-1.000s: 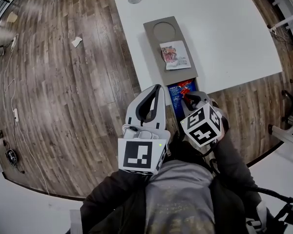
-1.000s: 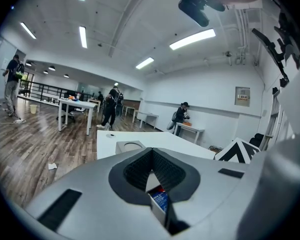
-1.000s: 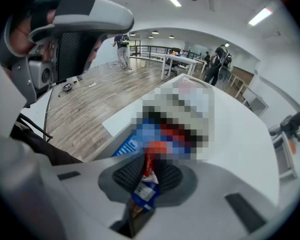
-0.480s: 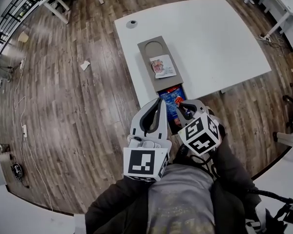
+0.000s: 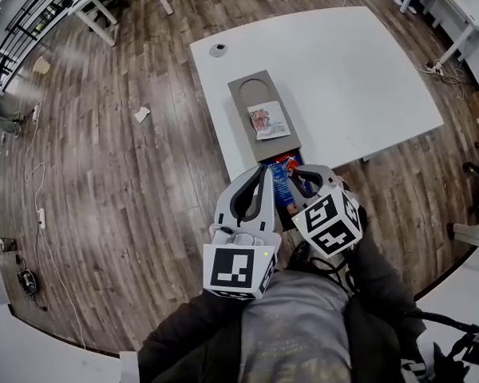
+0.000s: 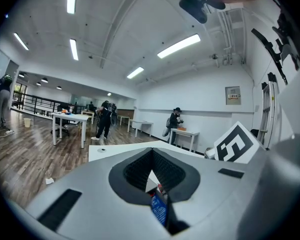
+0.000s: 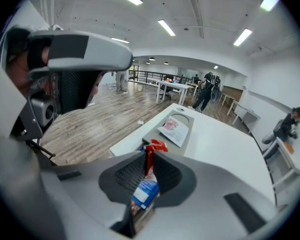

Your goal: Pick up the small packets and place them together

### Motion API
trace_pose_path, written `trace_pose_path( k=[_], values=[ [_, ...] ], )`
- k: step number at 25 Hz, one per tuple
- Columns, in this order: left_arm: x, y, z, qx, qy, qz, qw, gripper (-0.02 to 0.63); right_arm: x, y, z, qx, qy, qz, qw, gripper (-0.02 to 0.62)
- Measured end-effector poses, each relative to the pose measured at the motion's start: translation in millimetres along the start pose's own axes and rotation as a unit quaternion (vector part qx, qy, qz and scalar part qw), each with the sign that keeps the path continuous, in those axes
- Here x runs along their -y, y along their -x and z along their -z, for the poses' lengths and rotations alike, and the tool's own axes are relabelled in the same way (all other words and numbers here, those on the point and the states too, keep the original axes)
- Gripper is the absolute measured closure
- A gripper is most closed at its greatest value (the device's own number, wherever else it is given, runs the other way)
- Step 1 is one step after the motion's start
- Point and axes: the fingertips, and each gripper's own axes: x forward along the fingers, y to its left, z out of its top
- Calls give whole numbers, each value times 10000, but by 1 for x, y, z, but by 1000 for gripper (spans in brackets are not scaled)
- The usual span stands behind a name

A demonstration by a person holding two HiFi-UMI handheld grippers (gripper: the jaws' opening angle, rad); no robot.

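I'm clenching my right gripper (image 7: 149, 156) on the blue-and-red packet (image 7: 145, 190), holding it off the tray's near end. My left gripper (image 5: 262, 172) is closed and empty. I'm aiming to lay it flat beside the pale packet (image 5: 267, 122) on the grey tray (image 5: 247, 94).

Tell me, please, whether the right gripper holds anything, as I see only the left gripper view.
Observer: Yes, the right gripper is shut on a blue and red packet.
Operator: Could you say whether another packet is about?
Observer: A white and pink packet lies flat on a grey tray.
Operator: Where does that tray stand, please?
Observer: On the white table, with its near end at the table's near edge.
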Motion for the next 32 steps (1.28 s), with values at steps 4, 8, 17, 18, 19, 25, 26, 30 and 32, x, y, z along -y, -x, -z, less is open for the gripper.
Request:
trace_pose_path(
  k=[4, 8, 17, 18, 19, 25, 26, 30, 32],
  values=[
    [-20, -14, -6, 22, 0, -13, 10000, 606, 23, -8, -34, 226, -40, 129, 9997, 546],
    [-50, -27, -10, 13, 24, -100, 9999, 604, 49, -25, -64, 336, -76, 311, 9989, 547],
    [-104, -45, 6, -276, 280, -312, 9987, 606, 65, -82, -71, -78, -183, 140, 9997, 535],
    [-107, -47, 8, -304, 307, -323, 9985, 606, 65, -86, -69, -110, -198, 99, 9997, 529],
    [-109, -48, 11, -330, 335, -331, 9983, 604, 64, -89, -68, -142, -199, 59, 9997, 523],
    [-113, -50, 16, -390, 399, -349, 9978, 604, 57, -97, -65, -232, -221, -157, 9994, 429],
    [-113, -50, 17, -385, 399, -355, 9978, 604, 56, -97, -65, -225, -236, -188, 9993, 423],
    [-110, -46, 16, -347, 377, -372, 9980, 606, 54, -90, -65, -105, -301, -180, 9993, 410],
    [-105, -43, 15, -328, 351, -366, 9982, 606, 55, -83, -66, -2, -320, -143, 9994, 410]
  ],
)
